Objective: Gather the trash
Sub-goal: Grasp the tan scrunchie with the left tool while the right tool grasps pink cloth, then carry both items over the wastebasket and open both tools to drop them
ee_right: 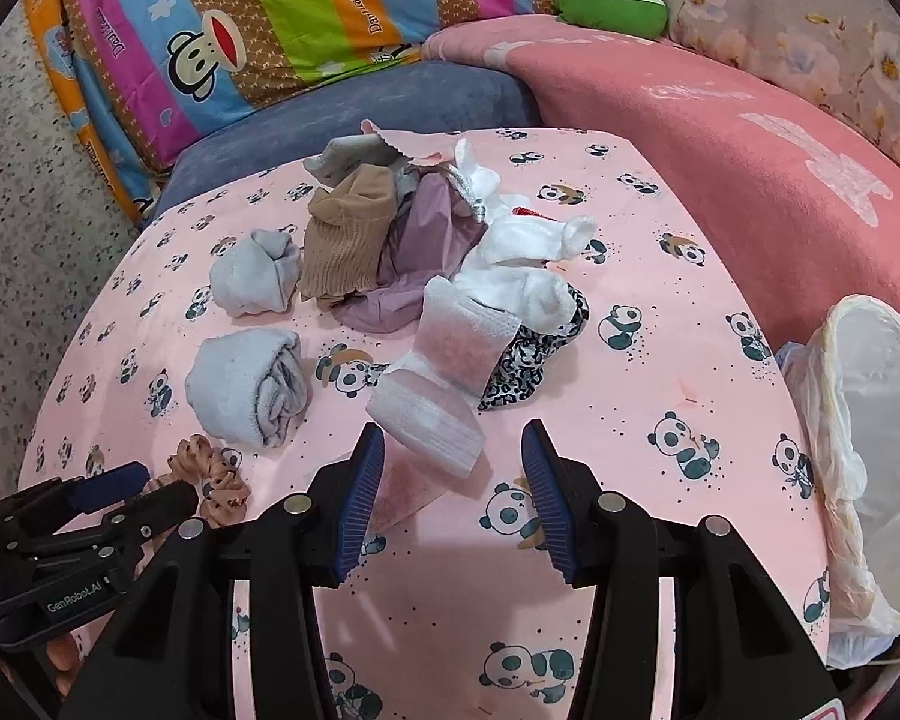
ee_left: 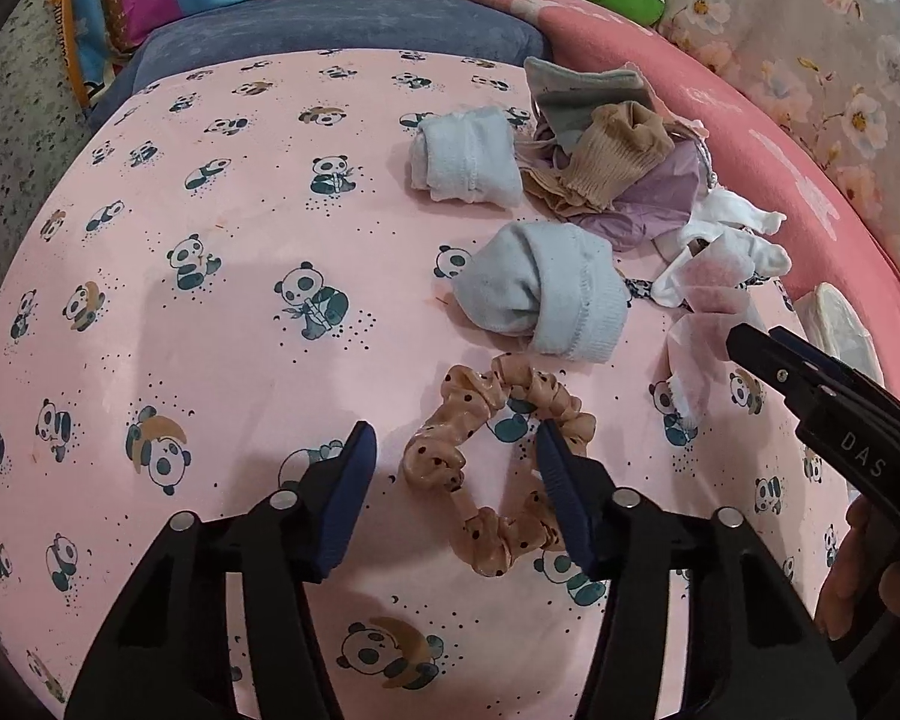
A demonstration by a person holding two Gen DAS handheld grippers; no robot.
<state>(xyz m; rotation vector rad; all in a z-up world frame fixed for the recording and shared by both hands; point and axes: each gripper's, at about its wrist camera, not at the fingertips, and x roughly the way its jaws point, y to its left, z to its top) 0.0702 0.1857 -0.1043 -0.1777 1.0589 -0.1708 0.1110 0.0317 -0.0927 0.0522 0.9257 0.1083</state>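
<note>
The left gripper point(ee_left: 453, 450) hangs low over the panda sheet point(ee_left: 222, 228) with its jaws apart; the scrunchie point(ee_left: 498, 462) lies between them, one pad at its right edge, but nothing is pinched. The right gripper point(ee_right: 453, 450) also has its jaws apart, and the near end of a white wrapper point(ee_right: 444, 384) lies on the sheet just ahead of and between its tips, not gripped; in the left view that gripper's tips sit right at the wrapper's edge. Beyond the wrapper the pile spreads out: two rolled grey socks point(ee_right: 249, 384), a tan sock point(ee_right: 345, 240), a crumpled purple bag point(ee_right: 414, 264), white socks point(ee_right: 528, 258) and a leopard-print scrunchie point(ee_right: 534, 354) half under them. At the right edge of the bed stands a bin lined with a plastic bag point(ee_right: 870, 420), its mouth open; what shows of its inside looks empty, though the bottom is hidden. So the collecting seems barely begun: the wrapper and the purple bag, the likeliest trash, both lie on the sheet, and neither has been lifted. The wrapper looks like the first pick, with the bin near on the right.
</note>
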